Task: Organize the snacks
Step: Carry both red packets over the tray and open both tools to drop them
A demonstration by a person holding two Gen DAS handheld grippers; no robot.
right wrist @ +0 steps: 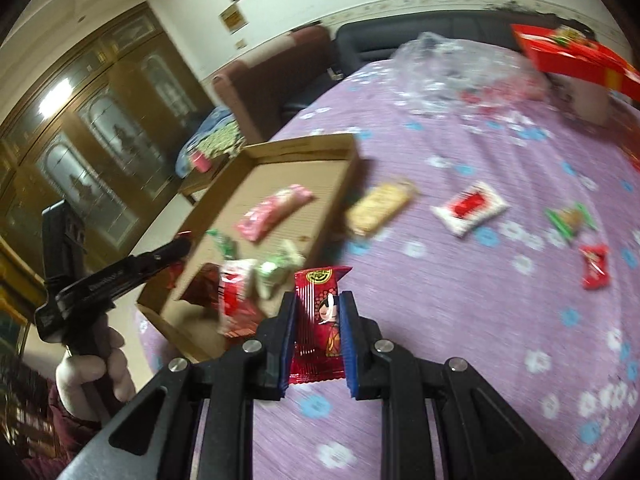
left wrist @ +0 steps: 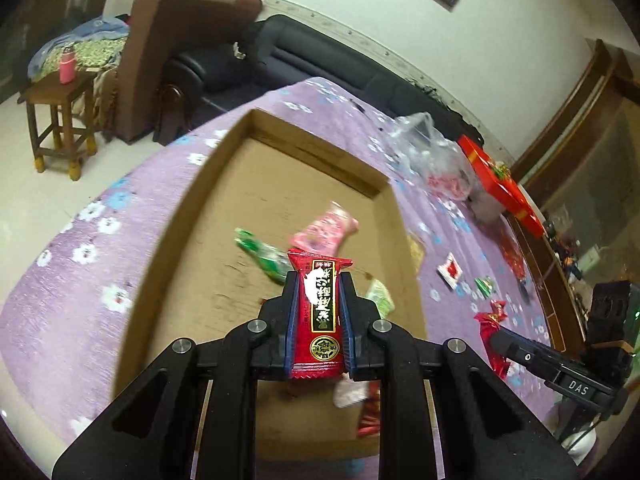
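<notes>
Above the open cardboard box (left wrist: 192,208), my left gripper (left wrist: 319,280) is shut on a red packet with a black label (left wrist: 320,320). A pink packet (left wrist: 324,232), a green packet (left wrist: 260,254) and a pale green one (left wrist: 378,296) lie in the box. My right gripper (right wrist: 318,298) is shut on a red packet with a cartoon figure (right wrist: 320,320), over the purple tablecloth (right wrist: 460,320) just right of the box (right wrist: 348,160). In the right wrist view the left gripper (right wrist: 180,246) appears at the left, held by a hand (right wrist: 92,364).
Loose on the cloth are a yellow biscuit packet (right wrist: 378,208), a white-and-red packet (right wrist: 470,206), a green candy (right wrist: 570,218) and a red candy (right wrist: 595,266). A clear plastic bag (right wrist: 448,64) and a red gift box (right wrist: 576,60) sit at the far side. A dark sofa (left wrist: 320,56) lies beyond.
</notes>
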